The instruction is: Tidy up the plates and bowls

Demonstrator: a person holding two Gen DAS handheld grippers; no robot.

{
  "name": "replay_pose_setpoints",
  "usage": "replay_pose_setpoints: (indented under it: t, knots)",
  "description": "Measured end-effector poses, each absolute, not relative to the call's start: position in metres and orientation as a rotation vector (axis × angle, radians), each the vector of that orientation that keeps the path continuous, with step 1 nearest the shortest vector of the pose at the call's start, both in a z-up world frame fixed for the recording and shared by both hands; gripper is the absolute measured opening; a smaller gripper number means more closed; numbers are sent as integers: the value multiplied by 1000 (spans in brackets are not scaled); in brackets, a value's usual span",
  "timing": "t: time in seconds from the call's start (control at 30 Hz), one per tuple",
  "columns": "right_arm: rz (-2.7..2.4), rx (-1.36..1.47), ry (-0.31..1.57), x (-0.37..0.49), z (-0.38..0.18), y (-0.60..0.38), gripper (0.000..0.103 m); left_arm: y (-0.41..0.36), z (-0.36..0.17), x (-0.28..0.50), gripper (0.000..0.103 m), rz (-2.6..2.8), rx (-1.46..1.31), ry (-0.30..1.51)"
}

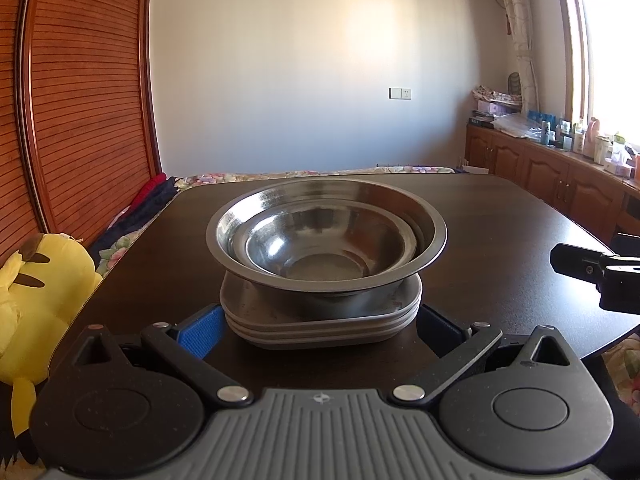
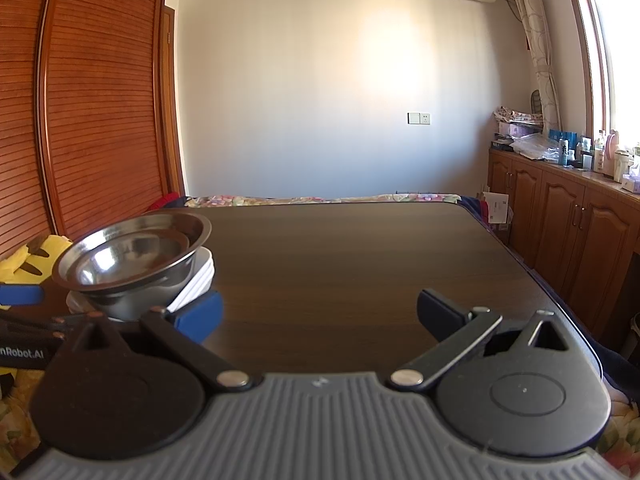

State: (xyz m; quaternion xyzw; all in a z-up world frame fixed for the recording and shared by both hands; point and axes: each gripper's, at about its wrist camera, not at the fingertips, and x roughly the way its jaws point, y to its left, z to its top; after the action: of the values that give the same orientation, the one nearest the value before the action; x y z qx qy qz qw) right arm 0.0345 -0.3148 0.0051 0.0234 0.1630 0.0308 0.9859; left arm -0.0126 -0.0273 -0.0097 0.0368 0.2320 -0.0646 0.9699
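White wall [image 2: 320,100], slatted wooden wardrobe [image 2: 100,120] left, wooden cabinets [image 2: 560,216] under sunlit window [image 2: 616,60] right.

The stacked plates [image 1: 320,330] show only their near rims; the large steel bowl [image 1: 326,232] covers their middles, so their count stays unsure. The small bowl [image 1: 328,248] nested inside hides its own outer wall and base. In the right wrist view the plates at 9 o'clock are mostly screened by the bowls and a blue finger pad [image 2: 202,314]. The yellow plush toy [image 1: 36,300] runs off the frame at 9 o'clock. The bottles on the counter [image 1: 576,136] at 3 o'clock are too small to read.
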Motion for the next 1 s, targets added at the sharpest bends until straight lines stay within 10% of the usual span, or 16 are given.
replay_pose_setpoints:
  t: [1.0]
  knots:
    - [64, 56, 327, 35, 6, -318, 103, -26, -8, -12, 103, -130, 77, 468]
